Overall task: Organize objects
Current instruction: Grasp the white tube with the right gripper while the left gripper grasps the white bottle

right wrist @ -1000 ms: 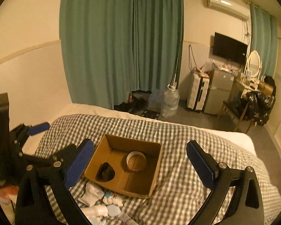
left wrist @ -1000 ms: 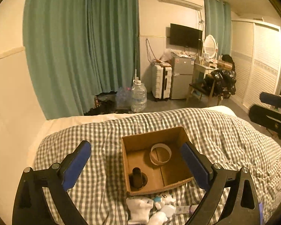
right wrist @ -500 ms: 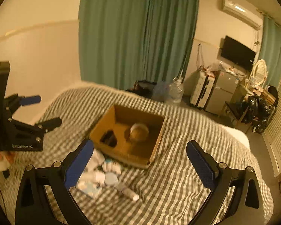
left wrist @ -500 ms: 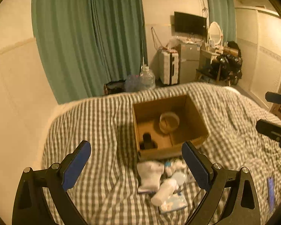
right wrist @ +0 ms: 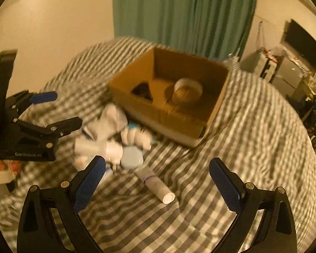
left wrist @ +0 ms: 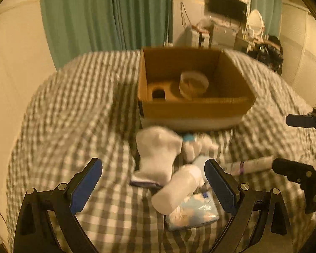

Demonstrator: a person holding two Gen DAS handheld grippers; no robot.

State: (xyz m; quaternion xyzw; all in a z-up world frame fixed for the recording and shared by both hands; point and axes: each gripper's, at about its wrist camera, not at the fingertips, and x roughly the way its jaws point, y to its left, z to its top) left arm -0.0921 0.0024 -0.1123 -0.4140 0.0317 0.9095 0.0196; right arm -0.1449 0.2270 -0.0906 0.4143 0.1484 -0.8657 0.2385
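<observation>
Scattered toiletries and soft goods lie in a loose heap on a gray-and-white checked bedspread (left wrist: 78,113), just in front of an open cardboard box (left wrist: 191,113). Nearest the left gripper (left wrist: 153,187), whose blue-padded jaws stand wide apart and empty above the heap, sits a flat pale-blue packet (left wrist: 193,215) with a white bottle (left wrist: 177,189) lying across its top edge. A folded white sock (left wrist: 158,151) rests just beyond them, touching a small white plush toy (left wrist: 193,147).

In the right wrist view, the right gripper (right wrist: 158,181) hovers with its jaws likewise spread wide and holding nothing. Between its fingers lies a white tube (right wrist: 155,185) with a purple band, a little apart from the heap and beside a round pale-blue lid (right wrist: 131,157). Printing on the tube and packet is too blurred to read; faint white lettering on the body of the left gripper cannot be made out either.

Inside the box sit a wide roll of tape (right wrist: 187,90) and a dark object (right wrist: 142,90) in the left corner. Green curtains (left wrist: 107,14) hang behind the bed, and a wall-mounted television (left wrist: 227,5) shows to the right.
</observation>
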